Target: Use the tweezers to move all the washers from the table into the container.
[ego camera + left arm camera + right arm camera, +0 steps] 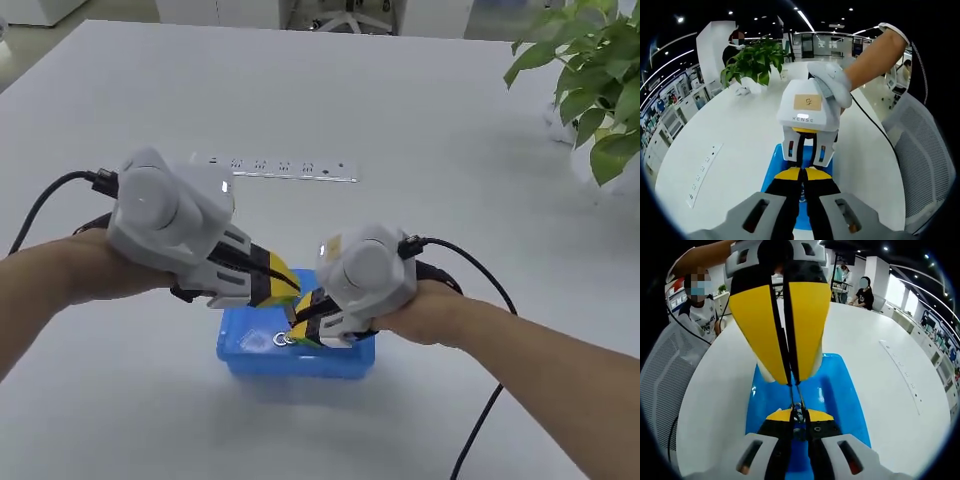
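A blue container (300, 358) is sitting on the white bench (420, 120) close to the person, and both tools are meeting just above it. In the head view a small washer (283, 340) is showing over the container's inside, right under the tips of the right hand-held gripper (305, 328), which is reaching in from the right and pointing down and to the left. Its own view is showing its jaws drawn together on the lower end of the tweezers (794, 392), with the blue container directly beneath. The left hand-held gripper (290, 285) is coming in from the other side, tilting down toward the same spot, tip to tip with the right one; its yellow pads are pressing together on the upper part of the tweezers, whose thin arms are running down from them into the right jaws. Further back, a white power strip (275, 167) is lying flat on the bench, well apart from the container. At the far right corner a leafy plant (595, 80) is standing.
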Demonstrator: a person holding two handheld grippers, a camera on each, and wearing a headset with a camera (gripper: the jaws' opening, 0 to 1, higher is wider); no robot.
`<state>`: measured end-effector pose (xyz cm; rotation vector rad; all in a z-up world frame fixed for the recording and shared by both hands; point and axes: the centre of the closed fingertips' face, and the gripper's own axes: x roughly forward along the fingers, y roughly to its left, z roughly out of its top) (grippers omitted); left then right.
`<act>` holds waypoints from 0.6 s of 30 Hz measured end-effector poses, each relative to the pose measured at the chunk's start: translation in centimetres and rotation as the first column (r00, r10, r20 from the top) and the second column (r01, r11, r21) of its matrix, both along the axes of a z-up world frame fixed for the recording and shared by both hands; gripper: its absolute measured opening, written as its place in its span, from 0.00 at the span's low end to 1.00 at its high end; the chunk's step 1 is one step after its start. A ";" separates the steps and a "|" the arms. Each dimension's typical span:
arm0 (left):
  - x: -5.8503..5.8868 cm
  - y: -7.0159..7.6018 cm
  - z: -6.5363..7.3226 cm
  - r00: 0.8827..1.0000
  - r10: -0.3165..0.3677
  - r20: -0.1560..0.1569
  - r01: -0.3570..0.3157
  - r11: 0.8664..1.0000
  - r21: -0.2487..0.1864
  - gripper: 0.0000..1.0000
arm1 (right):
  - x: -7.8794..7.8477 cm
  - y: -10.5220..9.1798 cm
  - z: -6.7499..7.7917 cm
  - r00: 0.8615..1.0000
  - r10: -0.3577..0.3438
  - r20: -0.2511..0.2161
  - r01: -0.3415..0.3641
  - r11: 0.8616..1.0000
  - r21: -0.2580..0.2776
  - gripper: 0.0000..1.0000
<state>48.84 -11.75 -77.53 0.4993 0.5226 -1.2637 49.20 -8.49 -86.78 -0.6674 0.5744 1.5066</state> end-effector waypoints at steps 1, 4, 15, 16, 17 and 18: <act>0.0 0.0 0.0 1.000 0.000 0.001 0.000 1.000 0.000 0.05 | 0.0 0.0 0.0 1.000 0.000 -0.001 0.000 1.000 0.000 0.11; 0.0 -0.1 0.0 1.000 -0.001 -0.001 0.001 1.000 -0.001 0.05 | 0.0 0.0 0.0 1.000 -0.004 -0.002 0.004 1.000 0.000 0.11; -0.2 -0.1 0.1 1.000 -0.007 -0.001 0.007 1.000 0.002 0.05 | -0.1 -0.2 0.0 1.000 -0.010 0.000 0.010 1.000 -0.006 0.12; -0.2 -0.1 0.1 1.000 -0.008 -0.002 0.008 1.000 0.002 0.05 | -0.1 -0.2 0.1 1.000 -0.010 0.002 0.010 1.000 -0.005 0.12; -0.2 -0.1 0.2 1.000 -0.008 -0.001 0.008 1.000 0.002 0.05 | -0.1 -0.3 0.1 1.000 -0.010 0.003 0.010 1.000 -0.005 0.12; -0.2 -0.1 0.2 1.000 -0.008 0.000 0.008 1.000 0.002 0.05 | -0.1 -0.3 0.1 1.000 -0.011 0.003 0.011 1.000 -0.004 0.12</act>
